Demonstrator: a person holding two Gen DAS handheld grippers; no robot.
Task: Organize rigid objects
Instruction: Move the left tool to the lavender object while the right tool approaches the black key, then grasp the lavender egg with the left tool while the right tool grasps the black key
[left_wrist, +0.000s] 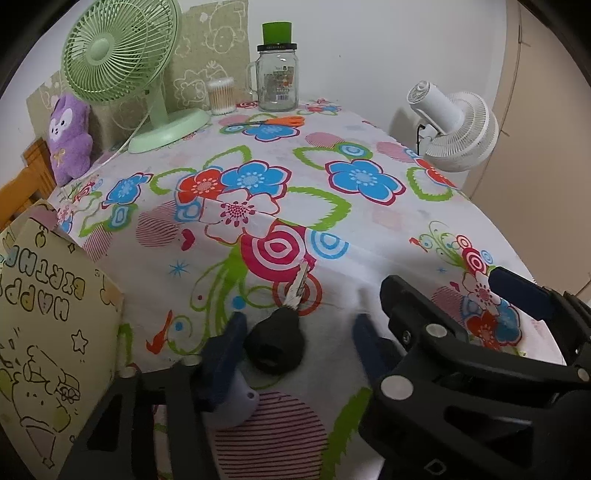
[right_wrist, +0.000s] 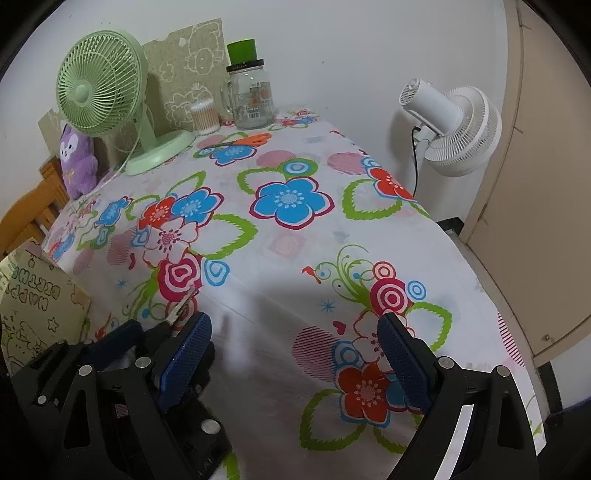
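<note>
A key (left_wrist: 280, 332) with a black head and a silver blade lies on the flowered tablecloth (left_wrist: 369, 236) near the table's front edge. My left gripper (left_wrist: 295, 343) is down at the cloth with the key's head between its blue pads. The left pad sits against the head; the right pad (left_wrist: 364, 343) is blurred and stands a gap away, so the jaws are open. In the right wrist view the key (right_wrist: 177, 308) shows at lower left, beside a left gripper finger (right_wrist: 118, 338). My right gripper (right_wrist: 295, 354) hangs open and empty over the cloth, just right of the left one.
At the back stand a green fan (left_wrist: 122, 51), a cotton swab tub (left_wrist: 221, 96), a glass jar (left_wrist: 277, 79) with a green cup on it, and orange scissors (left_wrist: 273, 121). A purple plush (left_wrist: 70, 138) sits back left, a birthday box (left_wrist: 48, 332) at the left, a white fan (left_wrist: 458, 129) off the right edge.
</note>
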